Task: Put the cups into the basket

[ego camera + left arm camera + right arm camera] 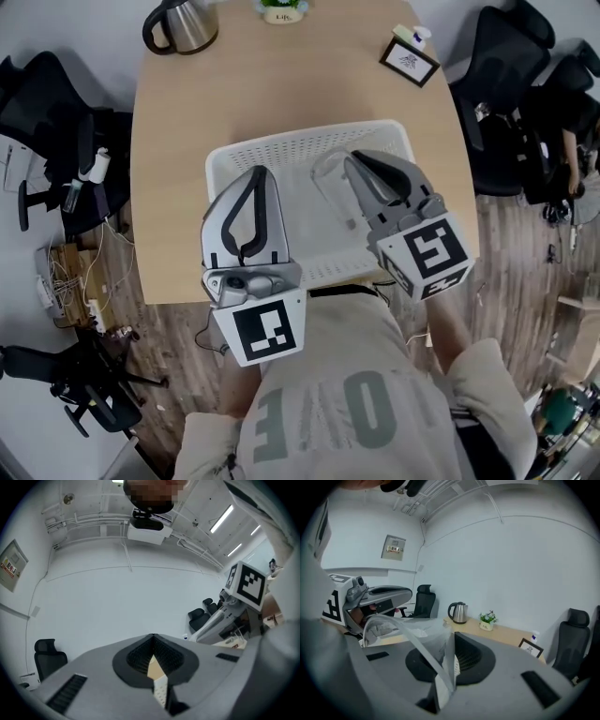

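Right gripper (357, 163) clenched on clear cup (330, 187) rim, centre frame above white basket (281, 141), cup's long axis tilted leftward from the jaws, left gripper (258, 174) pinched closed, empty.

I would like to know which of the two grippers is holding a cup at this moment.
The right gripper: its jaws pinch the wall of a clear cup at the white basket. The left gripper is shut on nothing.

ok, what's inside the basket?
A clear cup, held by the right gripper, hangs over the basket floor; no other cup shows. The near part is hidden by it and the left gripper.
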A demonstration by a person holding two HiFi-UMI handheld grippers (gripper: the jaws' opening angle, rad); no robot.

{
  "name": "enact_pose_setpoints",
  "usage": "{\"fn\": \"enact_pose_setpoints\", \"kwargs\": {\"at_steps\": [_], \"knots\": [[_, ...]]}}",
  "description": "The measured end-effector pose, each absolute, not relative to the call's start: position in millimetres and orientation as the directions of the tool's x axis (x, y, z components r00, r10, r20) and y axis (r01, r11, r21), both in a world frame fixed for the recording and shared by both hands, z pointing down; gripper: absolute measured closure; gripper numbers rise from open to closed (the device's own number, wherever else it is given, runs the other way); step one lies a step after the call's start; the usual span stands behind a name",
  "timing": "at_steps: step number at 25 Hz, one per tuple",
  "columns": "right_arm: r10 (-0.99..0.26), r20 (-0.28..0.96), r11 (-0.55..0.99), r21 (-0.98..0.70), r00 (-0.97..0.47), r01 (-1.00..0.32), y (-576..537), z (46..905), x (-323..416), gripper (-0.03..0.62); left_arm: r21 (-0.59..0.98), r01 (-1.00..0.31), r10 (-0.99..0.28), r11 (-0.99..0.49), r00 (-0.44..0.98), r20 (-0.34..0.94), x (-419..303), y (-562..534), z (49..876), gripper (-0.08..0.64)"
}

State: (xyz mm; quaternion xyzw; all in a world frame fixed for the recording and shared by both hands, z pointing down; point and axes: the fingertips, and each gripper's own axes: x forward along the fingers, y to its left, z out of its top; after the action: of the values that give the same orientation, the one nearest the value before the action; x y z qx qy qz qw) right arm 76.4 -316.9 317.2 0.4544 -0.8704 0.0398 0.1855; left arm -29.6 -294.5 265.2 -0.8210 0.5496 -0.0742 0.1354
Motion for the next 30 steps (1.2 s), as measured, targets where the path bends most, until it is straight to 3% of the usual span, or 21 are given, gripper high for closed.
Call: {"fn": "enact_pose_setpoints", "kwargs": {"at_steps": [5,15,24,30], "knots": [[-0.704,0.489,0.629,0.092,-0.516,-0.772,-330.8,343.0,64.4,0.569,-0.281,-0.887,-0.918,-0.365,0.393,-0.049,-36.4,-305.2,267.5,0.552],[-0.343,0.838,0.714,-0.061,-0.425,-0.698,-328.1,447.2,51.0,0.569,-0.267,-0.875,-0.903,-0.404,0.428,-0.039,-41.4,-315.2,280.3,0.552],[-0.033,0.962,0.724,-0.165,-0.271,-0.67,-309.8,527.0,57.6,0.569,-0.248,-0.879,-0.904,-0.408,0.427,-0.026,-47.6,-323.9,288.6,0.552],[0.081,0.984,0.756,-0.164,-0.159,-0.634,-298.6,565.4,60.8,0.568,-0.247,-0.874,-0.899,-0.418,0.438,-0.026,-42.5,-324.5,289.6,0.552]]}}
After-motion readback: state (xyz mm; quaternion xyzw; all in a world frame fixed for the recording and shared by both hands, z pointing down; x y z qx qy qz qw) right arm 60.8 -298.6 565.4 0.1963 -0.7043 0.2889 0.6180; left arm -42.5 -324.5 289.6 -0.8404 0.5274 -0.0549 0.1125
